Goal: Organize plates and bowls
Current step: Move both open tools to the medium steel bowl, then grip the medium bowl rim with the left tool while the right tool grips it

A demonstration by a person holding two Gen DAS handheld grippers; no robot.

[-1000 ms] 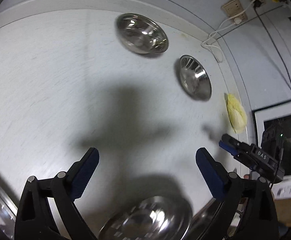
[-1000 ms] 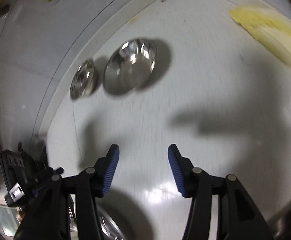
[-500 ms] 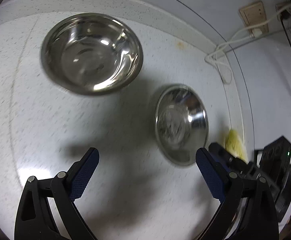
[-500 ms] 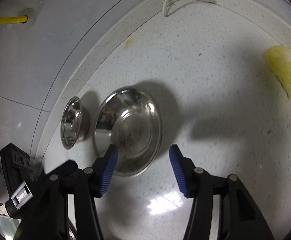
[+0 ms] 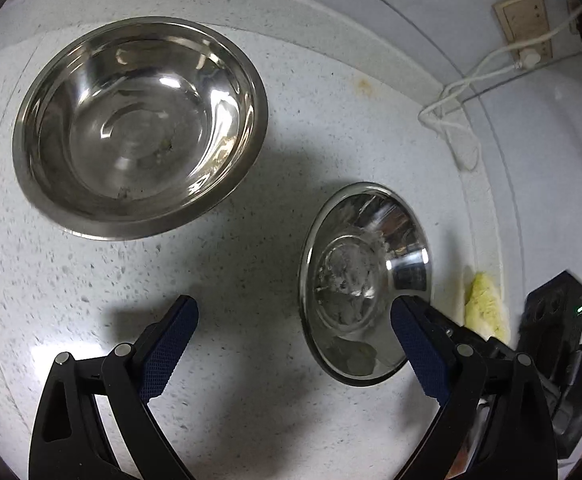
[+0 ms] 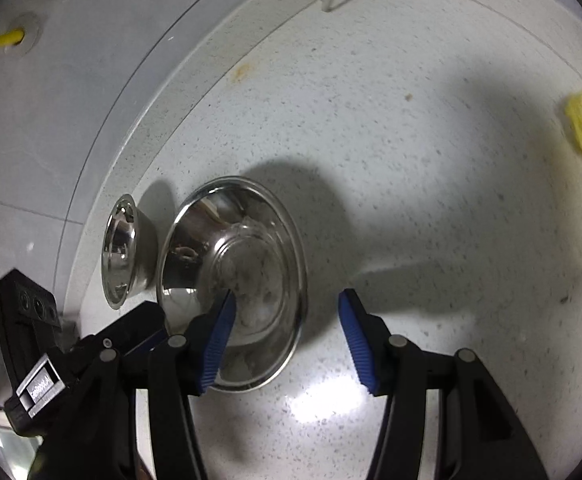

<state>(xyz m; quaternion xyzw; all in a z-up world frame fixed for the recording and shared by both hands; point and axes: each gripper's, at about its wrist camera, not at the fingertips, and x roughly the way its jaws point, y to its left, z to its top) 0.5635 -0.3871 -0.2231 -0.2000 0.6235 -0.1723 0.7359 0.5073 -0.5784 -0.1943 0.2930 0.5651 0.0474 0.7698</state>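
Steel bowl (image 5: 139, 128) and plate (image 5: 365, 284) sit apart on the table (image 5: 231, 272); your left tongs (image 5: 295, 336) and right tongs (image 6: 287, 332) hover open and empty, probably poised for stacking.

no text can be read; a white label (image 6: 41, 385) on the left gripper's body is blurred.

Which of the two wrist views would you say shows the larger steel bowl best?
The left wrist view: the larger steel bowl lies open and whole, its inside visible down to the bottom. The right wrist view shows it only small and edge-on at the left, beside the shallow dish.
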